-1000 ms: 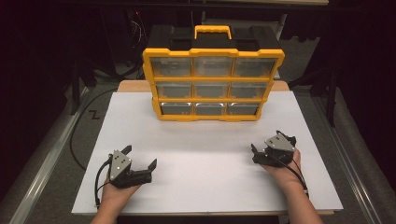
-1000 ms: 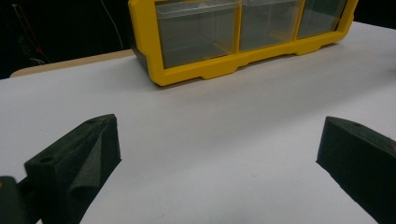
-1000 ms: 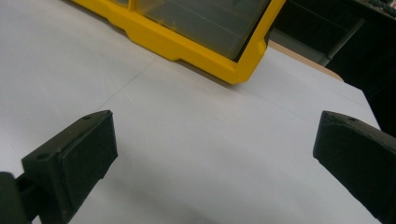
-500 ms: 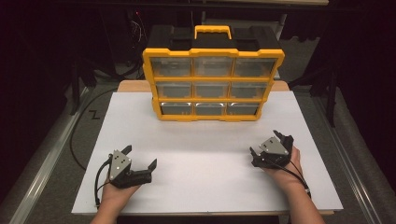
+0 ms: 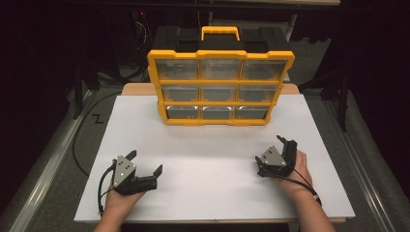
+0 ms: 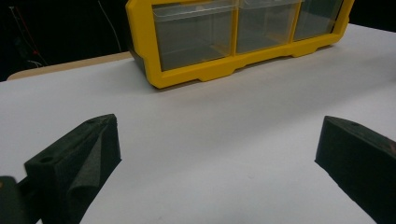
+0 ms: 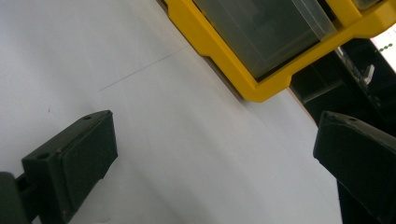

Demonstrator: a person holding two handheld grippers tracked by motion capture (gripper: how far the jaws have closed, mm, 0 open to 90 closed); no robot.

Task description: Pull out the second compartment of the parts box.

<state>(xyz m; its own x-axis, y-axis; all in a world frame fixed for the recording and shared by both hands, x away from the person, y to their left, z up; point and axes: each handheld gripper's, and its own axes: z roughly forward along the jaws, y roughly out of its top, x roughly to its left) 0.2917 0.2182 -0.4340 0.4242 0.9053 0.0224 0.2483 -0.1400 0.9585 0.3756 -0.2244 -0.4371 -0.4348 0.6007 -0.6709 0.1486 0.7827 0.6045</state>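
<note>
A yellow organizer case (image 5: 220, 87) with clear drawers and a black top handle stands upright at the back of the white board (image 5: 212, 150). My left gripper (image 5: 145, 163) rests at the front left of the board, open, with nothing between its jaws. In the left gripper view the gripper (image 6: 219, 154) faces the case's bottom row of drawers (image 6: 196, 37). My right gripper (image 5: 276, 151) sits at the front right, open and empty, rolled to one side. In the right gripper view the gripper (image 7: 215, 154) sees the case's lower right corner (image 7: 254, 88) at a tilt.
The board lies on a wooden table whose edge (image 5: 138, 90) shows beside the case. A black cable (image 5: 80, 145) loops off the board's left side. Dark floor and equipment surround the table. Bare white board lies between the grippers and the case.
My right gripper has shifted a little left and toward the front edge while rolling. The left gripper and the case have not moved.
</note>
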